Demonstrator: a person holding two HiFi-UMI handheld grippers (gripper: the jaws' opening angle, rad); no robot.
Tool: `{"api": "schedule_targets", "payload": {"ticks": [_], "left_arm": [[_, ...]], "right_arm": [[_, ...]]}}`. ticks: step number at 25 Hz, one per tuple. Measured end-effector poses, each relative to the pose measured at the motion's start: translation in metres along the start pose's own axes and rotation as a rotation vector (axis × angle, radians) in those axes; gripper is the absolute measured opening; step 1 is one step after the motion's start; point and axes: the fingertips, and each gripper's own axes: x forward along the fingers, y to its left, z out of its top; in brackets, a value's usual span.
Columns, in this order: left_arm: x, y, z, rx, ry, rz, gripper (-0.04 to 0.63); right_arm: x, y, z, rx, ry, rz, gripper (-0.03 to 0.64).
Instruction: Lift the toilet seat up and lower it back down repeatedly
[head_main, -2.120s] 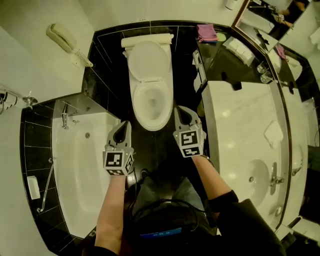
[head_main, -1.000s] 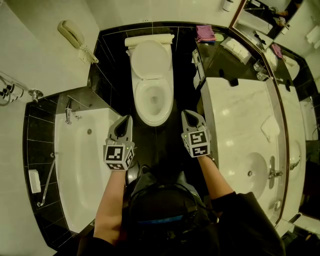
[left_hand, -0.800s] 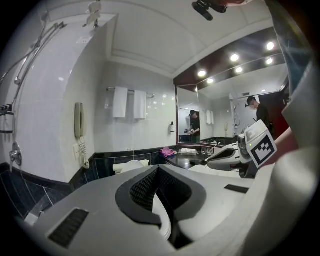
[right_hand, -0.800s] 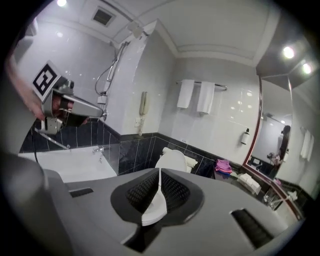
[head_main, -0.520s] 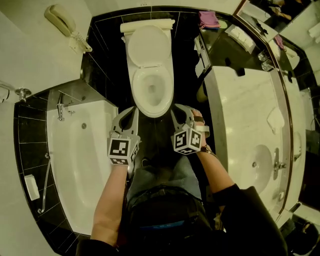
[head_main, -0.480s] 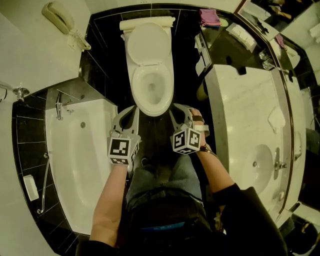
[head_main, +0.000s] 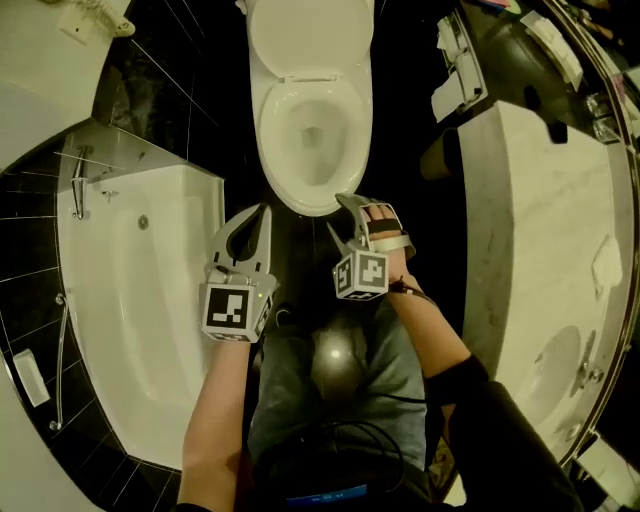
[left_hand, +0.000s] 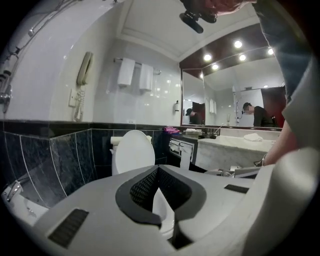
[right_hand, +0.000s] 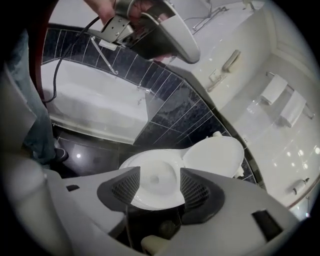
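Head view puts the toilet seat (head_main: 270, 140) apparently lying flat on the bowl (head_main: 318, 150) with the lid (head_main: 308, 35) raised, just ahead of both tools. The sound move is probably to slip one jaw of the right gripper (head_main: 342, 218) under the front lip, close gently, and swing upward about the hinge rather than tugging outward. Its jaws have just been opening and stand wide apart, empty, tilted down at the rim, while the left gripper (head_main: 262, 211) points nearly level beside it, jaws together on nothing.
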Motion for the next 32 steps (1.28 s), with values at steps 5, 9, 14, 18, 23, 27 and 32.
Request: {"api": "schedule_targets", "payload": {"ticks": [5, 9, 14, 18, 23, 27, 32], "left_arm": [[0.045, -0.001, -0.089, -0.035, 0.022, 0.022, -0.012], [0.07, -0.003, -0.143, -0.061, 0.036, 0.023, -0.012], [0.093, 0.005, -0.199, -0.033, 0.045, 0.016, -0.012], [0.107, 0.014, -0.218, -0.029, 0.026, 0.024, -0.012], [0.113, 0.022, -0.231, -0.01, 0.009, 0.022, -0.012], [0.117, 0.024, -0.233, -0.043, 0.021, 0.023, -0.012], [0.119, 0.029, -0.24, -0.042, 0.026, 0.026, -0.012]], "right_arm": [[0.082, 0.059, -0.045, -0.056, 0.015, 0.073, 0.274], [0.13, 0.088, -0.075, -0.084, 0.026, 0.095, 0.273], [0.173, 0.116, -0.097, -0.129, 0.01, 0.113, 0.253], [0.194, 0.134, -0.107, -0.148, 0.006, 0.122, 0.232], [0.2, 0.145, -0.111, -0.193, -0.009, 0.125, 0.19], [0.2, 0.147, -0.113, -0.19, -0.005, 0.149, 0.175], [0.203, 0.142, -0.109, -0.204, -0.008, 0.184, 0.184]]}}
